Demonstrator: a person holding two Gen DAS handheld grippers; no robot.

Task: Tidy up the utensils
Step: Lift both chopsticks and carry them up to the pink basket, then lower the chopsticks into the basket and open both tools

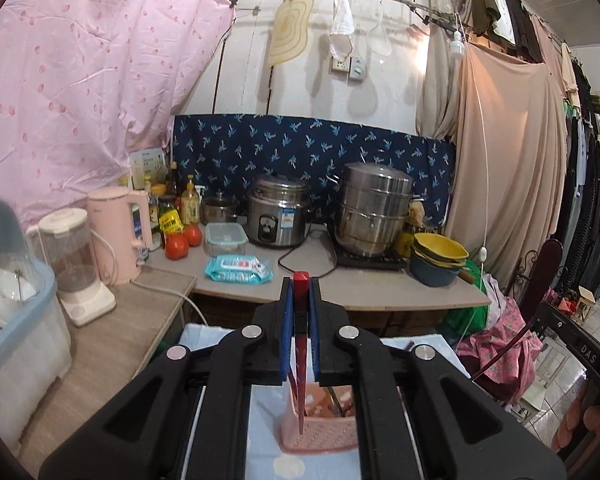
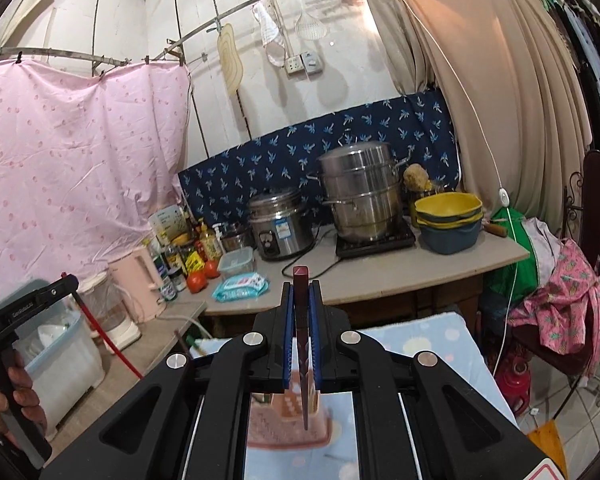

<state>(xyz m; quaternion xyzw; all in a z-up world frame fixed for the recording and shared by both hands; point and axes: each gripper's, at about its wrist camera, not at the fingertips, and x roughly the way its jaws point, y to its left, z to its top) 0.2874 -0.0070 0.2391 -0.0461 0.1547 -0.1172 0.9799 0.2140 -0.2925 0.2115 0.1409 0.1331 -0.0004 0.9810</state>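
Note:
My left gripper is shut on a red chopstick. The chopstick hangs down with its tip inside the pink perforated utensil basket, which stands on the light blue cloth and holds other utensils. My right gripper is shut on a dark red chopstick. Its tip hangs just above the same pink basket, seen below the jaws. The left gripper also shows at the left edge of the right wrist view, with the red chopstick hanging from it.
A counter ahead carries a rice cooker, steamer pot, stacked bowls, wipes pack, tomatoes, bottles, a pink kettle and a blender. A blue dish rack stands at left. Clothes hang at right.

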